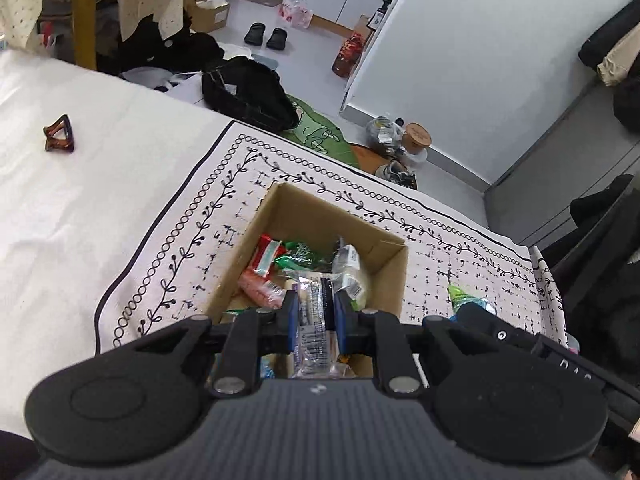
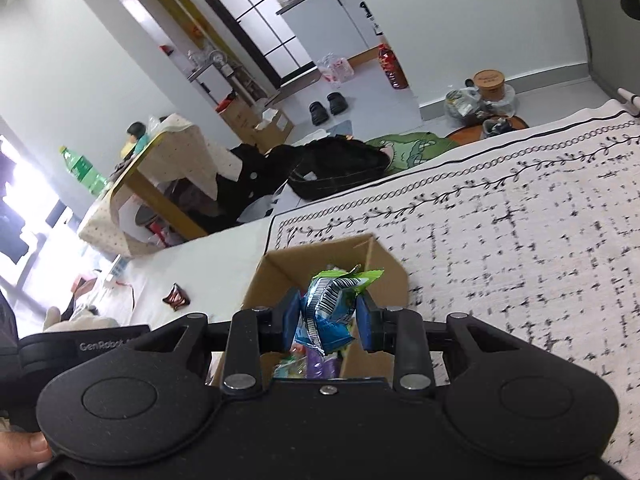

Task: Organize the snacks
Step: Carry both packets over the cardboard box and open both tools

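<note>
While both tongs hang over the cardboard box [image 1: 384,280] at lower centre, my left tongs [image 1: 316,308] pinch a clear packet [image 1: 314,320], my right tongs [image 2: 328,312] a blue packet [image 2: 326,312]. Next, I judge: open, drop them in.

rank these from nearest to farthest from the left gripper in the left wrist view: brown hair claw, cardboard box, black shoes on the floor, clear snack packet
1. clear snack packet, clamped between the left gripper fingers.
2. cardboard box, directly below and ahead, on the patterned cloth.
3. brown hair claw, off to the left on the white sheet.
4. black shoes, far ahead on the floor.
</note>
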A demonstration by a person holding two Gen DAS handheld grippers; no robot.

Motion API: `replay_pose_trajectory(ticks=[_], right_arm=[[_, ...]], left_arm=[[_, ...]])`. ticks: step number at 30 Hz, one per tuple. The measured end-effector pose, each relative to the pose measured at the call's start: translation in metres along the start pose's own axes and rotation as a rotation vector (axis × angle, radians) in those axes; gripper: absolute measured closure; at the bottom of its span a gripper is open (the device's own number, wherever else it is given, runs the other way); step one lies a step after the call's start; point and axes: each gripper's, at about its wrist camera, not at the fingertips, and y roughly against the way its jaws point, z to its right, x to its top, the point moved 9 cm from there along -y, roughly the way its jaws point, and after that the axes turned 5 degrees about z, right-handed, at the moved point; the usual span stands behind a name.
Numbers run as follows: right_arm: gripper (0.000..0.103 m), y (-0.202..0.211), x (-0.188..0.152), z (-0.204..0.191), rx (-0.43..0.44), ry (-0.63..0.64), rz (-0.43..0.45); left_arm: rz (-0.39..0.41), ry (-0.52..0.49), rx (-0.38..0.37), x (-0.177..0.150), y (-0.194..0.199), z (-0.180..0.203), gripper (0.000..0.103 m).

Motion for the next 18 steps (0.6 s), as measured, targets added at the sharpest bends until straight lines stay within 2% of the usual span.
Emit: replay_pose_trajectory(ticks=[2, 4, 6, 9, 12, 18], right_arm=[[0.073, -0.002, -0.005, -0.006, -0.001, 0.010, -0.009], [0.073, -0.003, -0.009, -0.010, -0.005, 0.016, -0.018], [0.073, -0.005, -0.012, -0.012, -0.010, 0.018, -0.028], [0.073, -0.009, -0.017, -0.016, -0.019, 0.018, -0.047], [0.072, -0.012, -0.021, -0.021, -0.024, 0.032, -0.063], [0.072, -0.017, -0.027, -0.029, -0.044, 0.060, -0.087]], left_arm=[[-0.010, 0.006, 0.007, -0.002, -0.001, -0.004, 0.085], [0.005, -0.025, 0.050, -0.003, 0.000, -0.007, 0.081], [0.011, -0.036, 0.062, -0.004, 0.000, -0.008, 0.069], [0.016, 0.015, 0.041, -0.004, 0.000, -0.014, 0.054], [0.040, 0.030, 0.030, -0.003, 0.001, -0.016, 0.043], [0.031, 0.051, 0.003, -0.005, -0.002, -0.018, 0.037]])
